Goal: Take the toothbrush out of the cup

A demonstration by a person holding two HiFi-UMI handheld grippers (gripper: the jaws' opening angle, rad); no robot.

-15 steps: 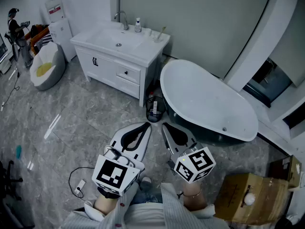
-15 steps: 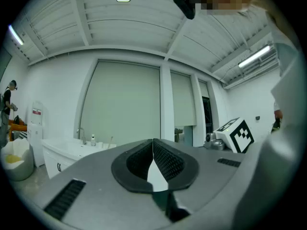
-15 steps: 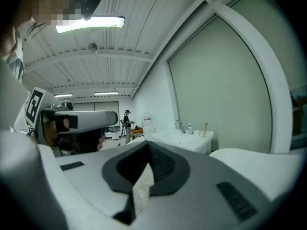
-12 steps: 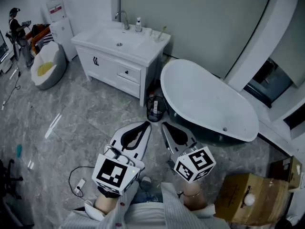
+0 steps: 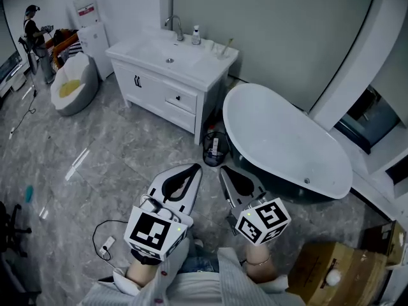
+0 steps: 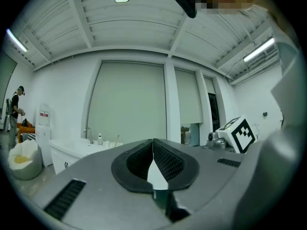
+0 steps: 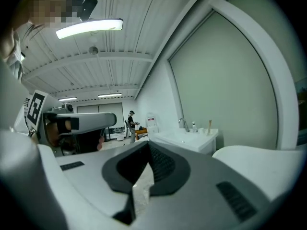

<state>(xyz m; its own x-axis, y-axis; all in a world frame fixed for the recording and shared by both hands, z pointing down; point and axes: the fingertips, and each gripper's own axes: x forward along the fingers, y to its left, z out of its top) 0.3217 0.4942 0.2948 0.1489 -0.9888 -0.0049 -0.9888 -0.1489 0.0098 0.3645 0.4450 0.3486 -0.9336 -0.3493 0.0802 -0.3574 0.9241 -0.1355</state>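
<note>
At twelve o'clock on the distant counter (image 5: 191, 67) the toothbrush (image 5: 227, 44) stands in its cup (image 5: 223, 52), so the left tongs (image 5: 196, 167) and right tongs (image 5: 222, 169) are closed and empty, likely just being carried over.

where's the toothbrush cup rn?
Head view, upper middle: the small white cup with the toothbrush stands on the right end of the white vanity countertop, right of the small soap bottle.

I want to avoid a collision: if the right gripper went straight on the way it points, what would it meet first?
Probably the white vanity, straight beyond the shut right gripper; nothing nearer shows, though height is hard to judge.
</note>
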